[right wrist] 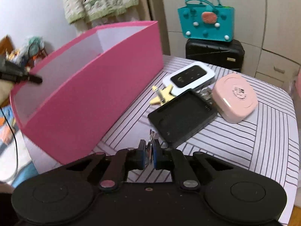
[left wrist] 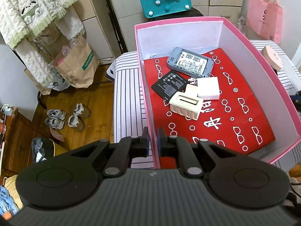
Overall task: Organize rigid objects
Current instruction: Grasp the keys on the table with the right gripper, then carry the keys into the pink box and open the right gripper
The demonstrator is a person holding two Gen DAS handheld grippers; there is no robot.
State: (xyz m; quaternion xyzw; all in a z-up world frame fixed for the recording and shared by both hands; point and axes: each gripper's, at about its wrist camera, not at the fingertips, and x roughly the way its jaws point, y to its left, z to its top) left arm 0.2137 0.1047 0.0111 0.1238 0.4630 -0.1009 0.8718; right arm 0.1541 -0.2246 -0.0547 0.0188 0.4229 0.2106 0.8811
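Note:
My left gripper [left wrist: 153, 131] is shut on the near left wall of the pink box [left wrist: 148, 101]. The box holds a red card [left wrist: 235, 116], a grey router back [left wrist: 190, 62], a black battery [left wrist: 169, 84], a white block [left wrist: 208, 87] and a cream slotted piece [left wrist: 185, 106]. My right gripper [right wrist: 149, 145] is shut on a thin metal piece [right wrist: 151, 137], held above the striped cloth [right wrist: 254, 141] beside the box [right wrist: 90, 101]. On the cloth lie a black cover [right wrist: 182, 116], a white router [right wrist: 190, 76], a yellow star clip [right wrist: 162, 95] and a pink case [right wrist: 235, 98].
A teal felt bag [right wrist: 206, 24] sits on a black suitcase [right wrist: 214, 54] at the back. A pink bag [left wrist: 263, 18] hangs at the right. Paper bags [left wrist: 79, 64], shoes [left wrist: 65, 116] and hanging clothes [left wrist: 32, 18] are on the left over a wooden floor.

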